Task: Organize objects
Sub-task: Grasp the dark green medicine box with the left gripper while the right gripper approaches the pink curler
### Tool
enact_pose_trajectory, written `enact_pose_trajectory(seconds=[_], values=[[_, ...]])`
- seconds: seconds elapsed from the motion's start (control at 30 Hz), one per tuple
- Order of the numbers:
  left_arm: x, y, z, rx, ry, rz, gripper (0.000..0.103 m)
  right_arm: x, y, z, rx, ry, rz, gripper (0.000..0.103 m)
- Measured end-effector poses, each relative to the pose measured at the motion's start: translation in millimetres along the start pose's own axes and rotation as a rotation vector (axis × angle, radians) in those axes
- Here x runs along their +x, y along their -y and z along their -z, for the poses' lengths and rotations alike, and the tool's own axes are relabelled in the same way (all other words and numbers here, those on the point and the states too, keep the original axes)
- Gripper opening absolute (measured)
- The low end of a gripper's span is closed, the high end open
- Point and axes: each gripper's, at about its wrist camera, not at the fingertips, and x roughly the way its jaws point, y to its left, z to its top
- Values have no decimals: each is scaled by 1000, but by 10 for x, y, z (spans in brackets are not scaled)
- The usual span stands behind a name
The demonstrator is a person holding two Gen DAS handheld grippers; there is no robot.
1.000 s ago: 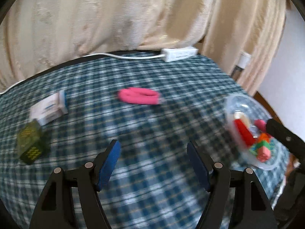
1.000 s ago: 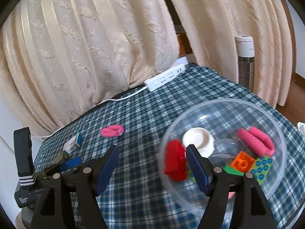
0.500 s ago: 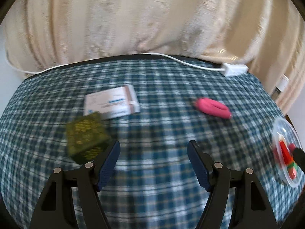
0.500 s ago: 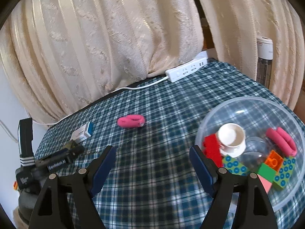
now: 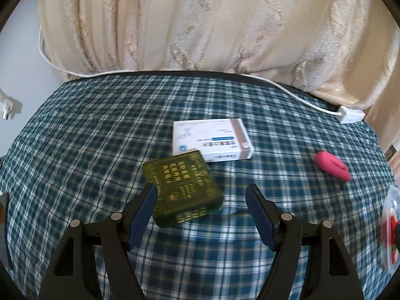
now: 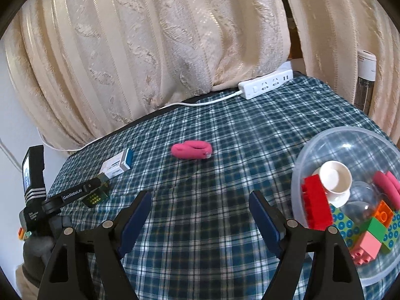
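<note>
A dark green box (image 5: 183,185) with yellow print lies on the checked tablecloth, just ahead of my open left gripper (image 5: 201,191) and partly between its fingertips. A white medicine box (image 5: 212,138) lies right behind it, and a pink curled object (image 5: 331,166) lies to the right. My right gripper (image 6: 200,198) is open and empty above the cloth. A clear bowl (image 6: 325,140) at its right holds toy bricks, a white cup and a pink object. In the right wrist view the pink object (image 6: 191,149), white box (image 6: 117,165) and green box (image 6: 96,197) show too.
A white power strip (image 6: 266,86) with its cable lies at the table's far edge against cream curtains. The bowl's edge (image 5: 390,200) shows at the far right of the left wrist view. A tall white appliance (image 6: 363,80) stands beyond the table at right.
My left gripper has swung left and closed in on the green box, which now sits at its fingertips. My right gripper has shifted left, away from the bowl.
</note>
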Motion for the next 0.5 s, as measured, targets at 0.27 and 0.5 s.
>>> enact_pose_trajectory(seconds=[0.27, 0.5], values=[[171, -54, -22, -18, -15, -60, 74, 149, -89, -13, -20, -23, -6, 84], [291, -104, -2, -25, -46, -68, 74, 296, -181, -50, -49, -43, -4, 84]])
